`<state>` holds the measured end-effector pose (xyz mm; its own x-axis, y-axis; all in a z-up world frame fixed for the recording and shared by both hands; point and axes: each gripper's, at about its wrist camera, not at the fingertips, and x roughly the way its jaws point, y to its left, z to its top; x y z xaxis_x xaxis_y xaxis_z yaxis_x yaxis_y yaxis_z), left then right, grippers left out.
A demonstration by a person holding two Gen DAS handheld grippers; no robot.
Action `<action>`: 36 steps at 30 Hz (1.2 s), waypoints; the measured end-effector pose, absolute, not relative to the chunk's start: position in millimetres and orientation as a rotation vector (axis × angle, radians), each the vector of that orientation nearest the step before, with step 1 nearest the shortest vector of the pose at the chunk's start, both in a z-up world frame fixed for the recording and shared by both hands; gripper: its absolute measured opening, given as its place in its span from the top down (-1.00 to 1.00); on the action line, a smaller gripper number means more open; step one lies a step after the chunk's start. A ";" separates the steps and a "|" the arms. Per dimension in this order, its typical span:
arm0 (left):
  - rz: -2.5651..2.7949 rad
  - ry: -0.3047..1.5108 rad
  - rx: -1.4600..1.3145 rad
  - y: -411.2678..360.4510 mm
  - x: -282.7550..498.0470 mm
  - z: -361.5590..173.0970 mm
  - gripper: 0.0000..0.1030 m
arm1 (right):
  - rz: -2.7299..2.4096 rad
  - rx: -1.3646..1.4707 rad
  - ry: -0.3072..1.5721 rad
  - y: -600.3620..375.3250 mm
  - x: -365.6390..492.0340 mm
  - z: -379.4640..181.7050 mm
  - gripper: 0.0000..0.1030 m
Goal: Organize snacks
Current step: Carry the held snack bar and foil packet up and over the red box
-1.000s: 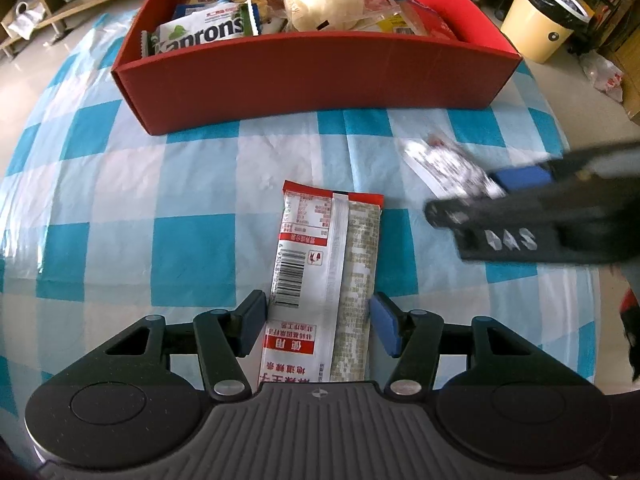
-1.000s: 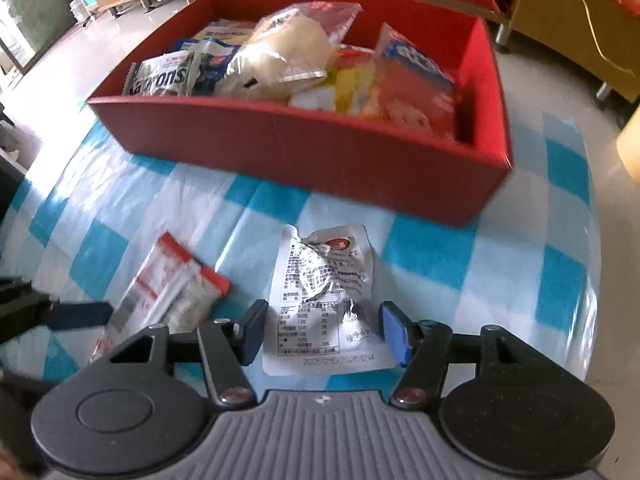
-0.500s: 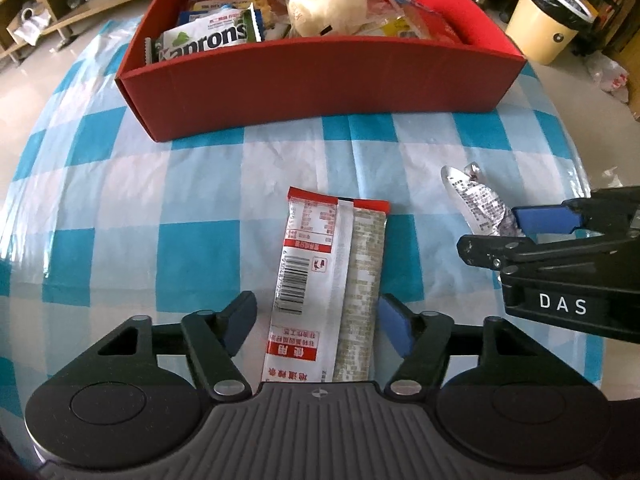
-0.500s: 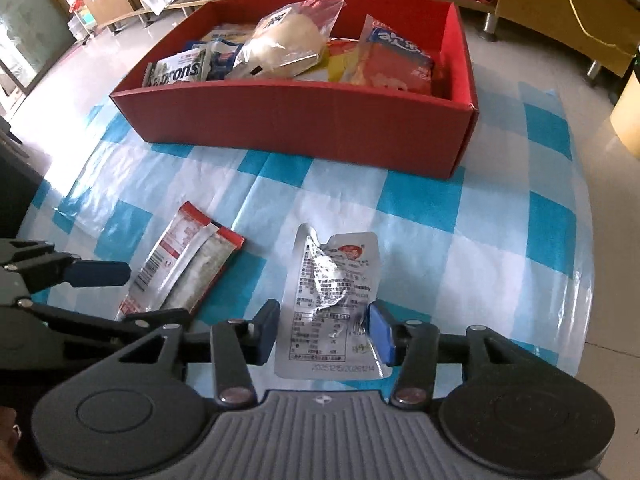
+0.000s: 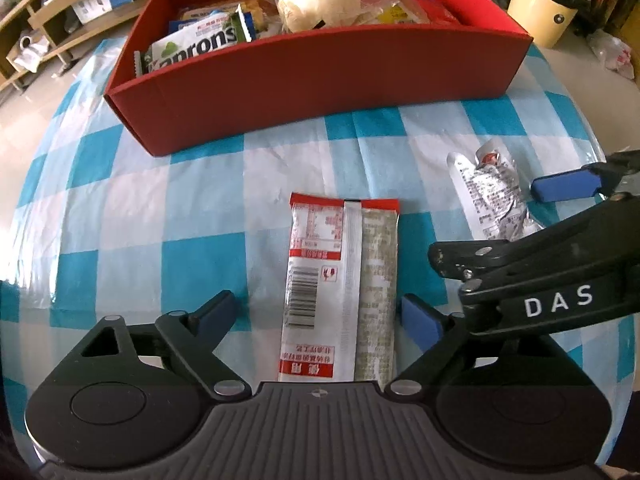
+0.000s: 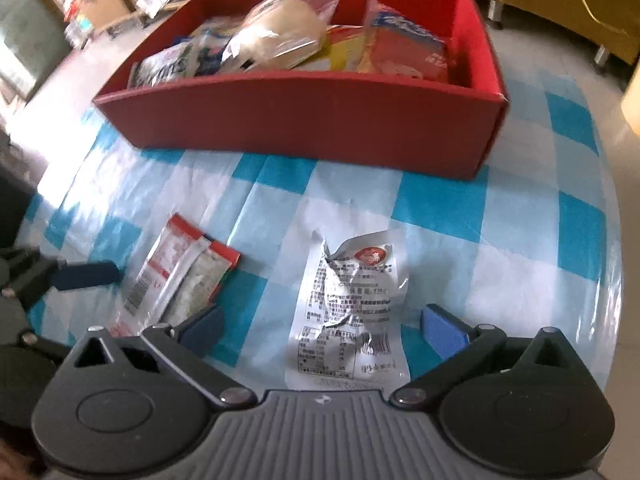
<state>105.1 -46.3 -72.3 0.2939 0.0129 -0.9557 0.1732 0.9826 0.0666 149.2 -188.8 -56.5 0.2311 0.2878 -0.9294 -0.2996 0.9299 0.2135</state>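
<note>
wrist views downward, near, sharing red box [image 5: 320, 76]

Red box [image 5: 320, 76] blocks ahead; cloth [image 5: 132, 216] btwn free.

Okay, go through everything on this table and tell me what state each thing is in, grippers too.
Red box: open-topped, holding snacks.
Red-and-white packet: sealed, flat on the cloth.
Silver pouch: crumpled, lying loose.
Left gripper: just opened, straddling the packet.
Right gripper: just opened, straddling the pouch.
</note>
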 end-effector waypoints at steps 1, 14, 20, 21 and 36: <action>-0.106 1.273 0.164 -45.3 104.5 -72.8 -0.83 | 0.396 -0.019 1.271 -188.6 148.5 -56.1 -0.92; -0.105 1.266 0.104 -32.6 106.8 -57.7 -0.22 | 0.342 -0.040 1.187 -201.2 135.6 -29.8 0.11; -0.118 1.250 0.043 -27.6 110.5 -46.2 -0.19 | 0.361 0.032 1.157 -206.5 139.0 -18.3 0.15; -0.118 1.244 0.035 -27.6 112.1 -44.5 -0.19 | 0.365 0.044 1.150 -205.8 139.4 -16.4 0.16; -0.124 1.184 -0.058 -12.0 120.6 -15.3 -0.19 | 0.415 0.242 1.093 -220.5 145.5 8.6 0.16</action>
<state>120.6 -12.0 -15.3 0.3712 -0.1265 -0.9199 0.0661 0.9918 -0.1097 145.5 -220.5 8.6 0.3936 0.4408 -0.8067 -0.2058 0.8975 0.3899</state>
